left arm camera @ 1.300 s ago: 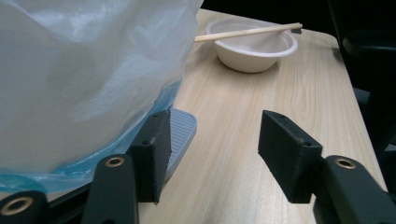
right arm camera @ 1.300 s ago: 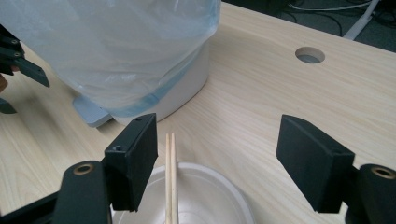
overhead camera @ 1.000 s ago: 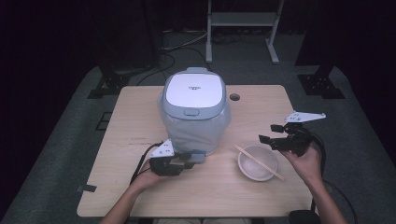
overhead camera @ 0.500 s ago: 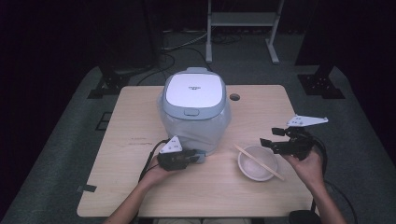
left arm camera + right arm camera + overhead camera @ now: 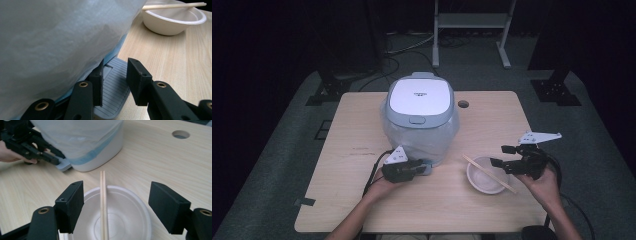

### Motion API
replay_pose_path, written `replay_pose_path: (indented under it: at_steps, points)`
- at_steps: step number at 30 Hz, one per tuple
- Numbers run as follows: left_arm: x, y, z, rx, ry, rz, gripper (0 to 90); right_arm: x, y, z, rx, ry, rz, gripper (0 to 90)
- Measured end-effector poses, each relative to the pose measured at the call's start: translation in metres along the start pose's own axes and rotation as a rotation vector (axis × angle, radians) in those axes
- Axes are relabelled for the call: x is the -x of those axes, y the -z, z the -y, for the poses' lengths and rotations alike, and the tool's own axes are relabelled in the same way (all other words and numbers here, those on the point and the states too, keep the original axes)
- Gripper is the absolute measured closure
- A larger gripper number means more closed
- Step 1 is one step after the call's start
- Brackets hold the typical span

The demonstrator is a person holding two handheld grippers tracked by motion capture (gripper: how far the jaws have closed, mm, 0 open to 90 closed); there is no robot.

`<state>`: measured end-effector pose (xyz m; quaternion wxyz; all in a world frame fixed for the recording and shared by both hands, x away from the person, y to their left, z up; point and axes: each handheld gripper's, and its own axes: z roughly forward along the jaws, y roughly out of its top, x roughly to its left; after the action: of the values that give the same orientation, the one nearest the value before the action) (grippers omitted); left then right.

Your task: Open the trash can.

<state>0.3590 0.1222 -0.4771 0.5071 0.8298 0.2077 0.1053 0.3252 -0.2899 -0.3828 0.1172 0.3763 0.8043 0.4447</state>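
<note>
The left tongs (image 5: pixel 115 82) have just been closing and now pinch the grey ribbed tab (image 5: pixel 113 92) that sticks out at the foot of the plastic-wrapped rice cooker (image 5: pixel 421 117) on the desk (image 5: pixel 357 150). The right tongs (image 5: pixel 116 207) stand spread wide, holding nothing. Just ahead of them sits the white bowl (image 5: pixel 130 220), with chopsticks (image 5: pixel 103 202) across its rim.

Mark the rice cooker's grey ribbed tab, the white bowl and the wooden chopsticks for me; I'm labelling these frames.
Grey ribbed plastic tab (image 5: pixel 113 87): left gripper view, ribbed top.
White round paper bowl (image 5: pixel 130 225): right gripper view, inner wall.
Pale wooden chopsticks (image 5: pixel 103 195): right gripper view, mid-shaft.
</note>
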Motion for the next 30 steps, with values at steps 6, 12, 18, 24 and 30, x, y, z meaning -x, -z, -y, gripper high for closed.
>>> replay_pose_path:
  at_steps: [6, 12, 18, 24, 30]
  points:
    - [0.003, -0.001, -0.004, -0.038, -0.012, -0.018, 68.0, -0.004, -0.011, 0.005, -0.051, 0.017, -0.021, 26.8]
    - [0.004, -0.002, -0.006, -0.061, -0.009, -0.021, 68.8, -0.007, -0.02, 0.006, -0.098, 0.04, -0.02, 26.9]
    - [0.007, -0.004, -0.008, -0.088, -0.027, -0.042, 69.9, -0.009, -0.028, 0.007, -0.13, 0.06, -0.026, 27.0]
    - [0.013, -0.011, -0.009, -0.157, -0.066, -0.081, 70.7, -0.012, -0.034, 0.007, -0.161, 0.081, -0.028, 28.3]
    - [0.014, -0.013, -0.009, -0.166, -0.035, -0.098, 71.0, -0.011, -0.04, 0.009, -0.202, 0.096, -0.022, 30.0]
